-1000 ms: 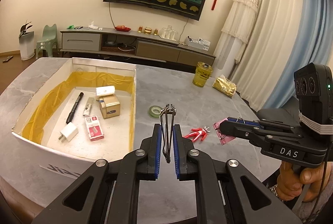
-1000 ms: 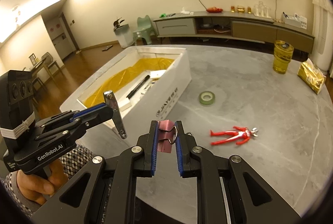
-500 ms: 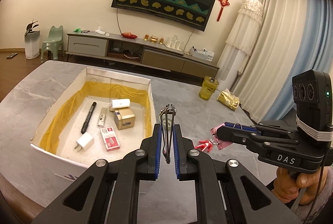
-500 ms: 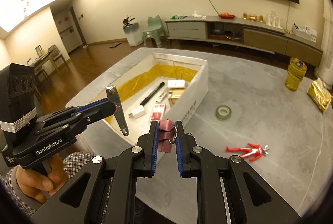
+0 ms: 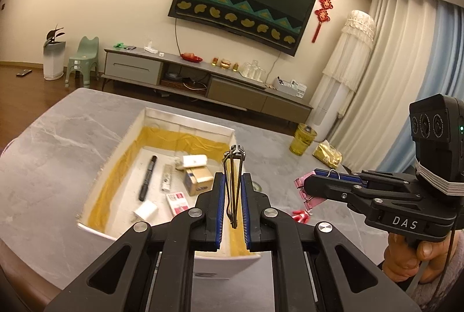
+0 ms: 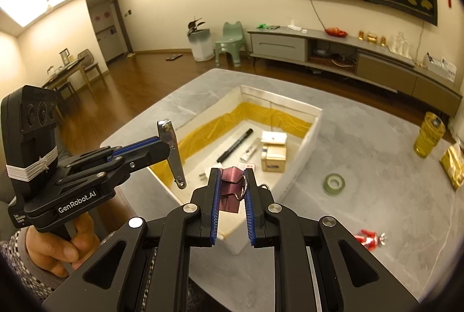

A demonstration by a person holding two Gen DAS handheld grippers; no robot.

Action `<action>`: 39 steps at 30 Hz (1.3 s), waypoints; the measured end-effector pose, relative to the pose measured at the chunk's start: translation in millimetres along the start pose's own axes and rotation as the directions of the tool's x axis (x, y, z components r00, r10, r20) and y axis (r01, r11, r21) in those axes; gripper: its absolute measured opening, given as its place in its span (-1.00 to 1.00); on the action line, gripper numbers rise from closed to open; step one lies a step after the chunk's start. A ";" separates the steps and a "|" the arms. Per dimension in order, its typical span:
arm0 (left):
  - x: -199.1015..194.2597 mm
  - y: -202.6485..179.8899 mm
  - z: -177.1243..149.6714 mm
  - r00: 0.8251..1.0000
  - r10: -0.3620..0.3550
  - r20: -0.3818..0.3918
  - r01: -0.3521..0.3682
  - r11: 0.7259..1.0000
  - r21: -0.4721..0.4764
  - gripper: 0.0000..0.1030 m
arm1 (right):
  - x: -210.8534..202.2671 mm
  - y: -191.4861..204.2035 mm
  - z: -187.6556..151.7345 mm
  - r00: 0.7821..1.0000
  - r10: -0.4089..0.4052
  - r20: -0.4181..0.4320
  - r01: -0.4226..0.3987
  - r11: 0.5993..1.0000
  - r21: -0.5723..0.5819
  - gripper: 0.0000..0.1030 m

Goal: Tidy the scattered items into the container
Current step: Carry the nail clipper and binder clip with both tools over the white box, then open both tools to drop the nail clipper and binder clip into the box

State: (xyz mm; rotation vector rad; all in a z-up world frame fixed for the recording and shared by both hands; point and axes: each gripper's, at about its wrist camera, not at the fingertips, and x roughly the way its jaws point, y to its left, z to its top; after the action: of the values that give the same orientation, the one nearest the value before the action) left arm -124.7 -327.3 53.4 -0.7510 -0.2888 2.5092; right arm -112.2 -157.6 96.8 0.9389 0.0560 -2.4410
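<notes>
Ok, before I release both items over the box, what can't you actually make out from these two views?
- Red toy figure: left wrist view shows only a sliver; the right gripper covers it.
- Tape roll: left wrist view, mostly behind the left gripper fingers.
- White charger: right wrist view, half hidden by a right gripper finger.
- Print on the red-and-white packet: too small.
- Box near wall: cut off by both grippers.
</notes>
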 end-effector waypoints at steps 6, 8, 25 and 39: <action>-0.4 24.8 9.2 1.000 0.028 0.006 -0.028 1.000 -0.010 -0.78 | 17.1 10.9 13.6 1.000 0.005 -0.017 -0.005 1.000 -0.022 -0.68; 1.0 32.2 11.9 0.999 0.037 0.004 -0.037 0.999 -0.011 -0.78 | 24.7 11.4 17.7 1.000 0.008 -0.027 -0.008 1.000 -0.021 -0.68; 48.2 66.7 24.9 0.990 0.034 -0.139 -0.035 0.999 -0.008 -0.78 | 92.8 -3.9 40.9 0.988 0.075 -0.138 -0.070 0.997 0.043 -0.68; 105.7 67.2 -0.3 0.934 0.036 -0.356 -0.018 0.998 0.052 -0.78 | 162.2 -33.1 30.6 0.959 0.034 -0.280 -0.021 0.999 0.049 -0.68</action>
State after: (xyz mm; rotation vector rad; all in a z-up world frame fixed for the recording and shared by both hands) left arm -228.0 -329.5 -17.4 -1.1757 -0.0899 2.3360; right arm -248.4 -209.2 12.2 1.2928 0.0869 -2.2747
